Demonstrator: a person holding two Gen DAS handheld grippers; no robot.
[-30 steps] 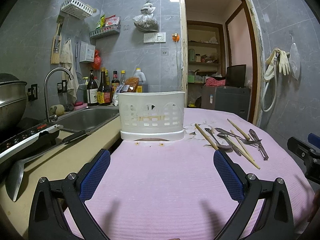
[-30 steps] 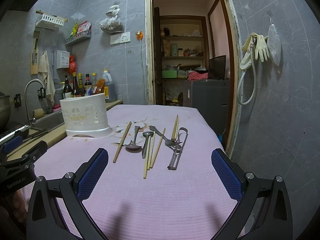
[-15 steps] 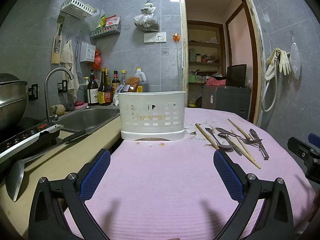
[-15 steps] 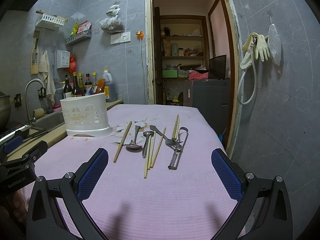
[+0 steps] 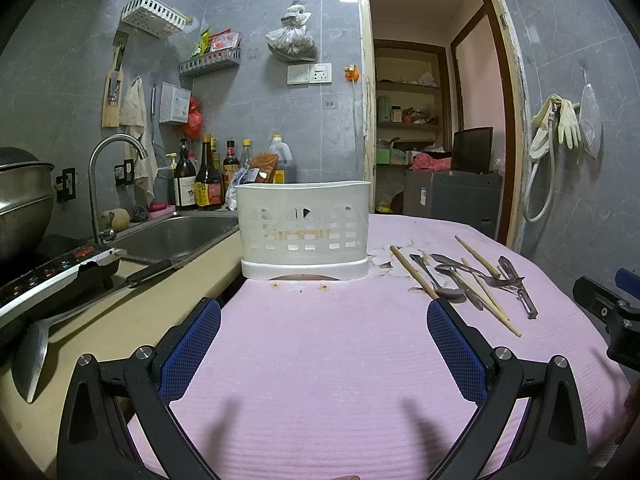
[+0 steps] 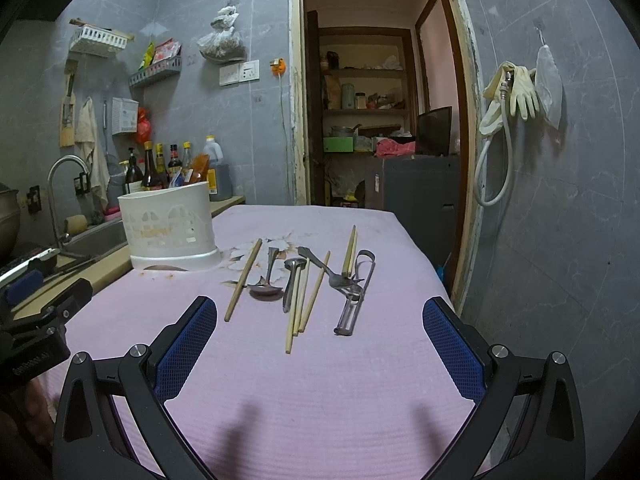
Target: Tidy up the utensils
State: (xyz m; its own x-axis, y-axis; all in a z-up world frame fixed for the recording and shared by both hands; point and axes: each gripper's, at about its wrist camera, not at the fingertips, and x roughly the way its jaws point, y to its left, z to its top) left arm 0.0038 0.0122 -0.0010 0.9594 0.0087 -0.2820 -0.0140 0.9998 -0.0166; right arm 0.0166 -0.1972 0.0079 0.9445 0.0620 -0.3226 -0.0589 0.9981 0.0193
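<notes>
Steel wok spatula (image 5: 30, 354), left-view only

holder (image 5: 303, 232) contents hidden by its wall, bottle labels (image 5: 208, 192) unreadable

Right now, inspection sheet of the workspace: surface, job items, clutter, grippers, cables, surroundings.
Surface: pink cloth over the table, stained near the caddy.
Job's things: white caddy upright; chopsticks, spoon, fork and peeler lying loose to its right.
Clutter: nothing seen on the cloth.
Grippers: left gripper and right gripper open, holding nothing.
Cables: nothing seen.
Surroundings: sink, bottles, open doorway.
</notes>
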